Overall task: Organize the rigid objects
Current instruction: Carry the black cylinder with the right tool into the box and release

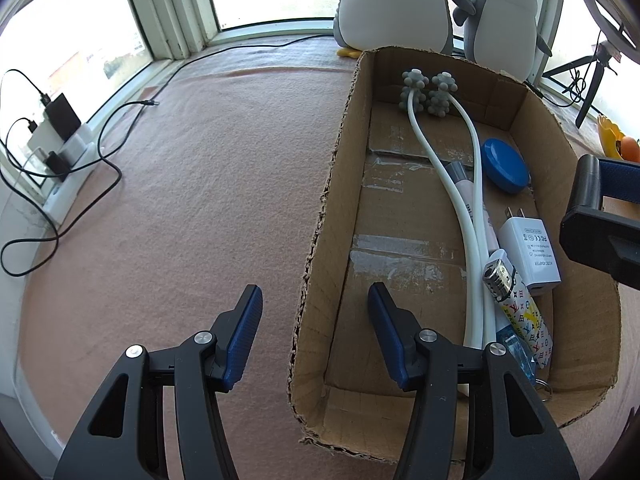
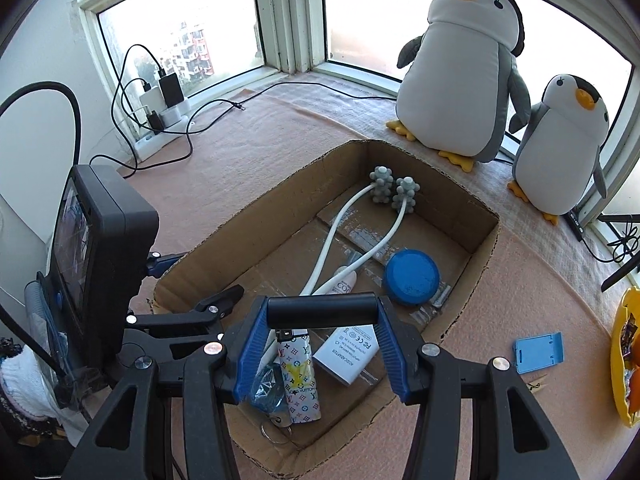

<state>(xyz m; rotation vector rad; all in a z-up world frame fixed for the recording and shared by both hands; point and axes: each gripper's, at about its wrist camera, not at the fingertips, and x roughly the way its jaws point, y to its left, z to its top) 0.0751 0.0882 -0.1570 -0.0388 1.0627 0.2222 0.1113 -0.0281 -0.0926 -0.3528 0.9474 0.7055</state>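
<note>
An open cardboard box point(image 1: 340, 184) point(image 2: 486, 256) lies on the pink mat. In it are a white massager with grey knobbed balls point(image 1: 428, 92) point(image 2: 394, 192), a blue round lid point(image 1: 505, 165) point(image 2: 411, 277), a white power adapter point(image 1: 530, 252) point(image 2: 350, 354), a patterned lighter point(image 1: 518, 312) point(image 2: 298, 376) and a pink tube point(image 1: 470, 200) point(image 2: 344, 282). My right gripper point(image 2: 322, 338) is shut on a black cylinder point(image 2: 322, 310) point(image 1: 590, 182), held above the box's near end. My left gripper point(image 1: 316, 308) is open and empty, straddling the box's left wall.
Two plush penguins point(image 2: 460, 68) point(image 2: 560, 148) stand at the window behind the box. A power strip with chargers and cables point(image 1: 60, 152) point(image 2: 160, 116) lies at the left. A blue phone stand point(image 2: 538, 352) and a yellow bowl point(image 2: 624, 360) sit right of the box.
</note>
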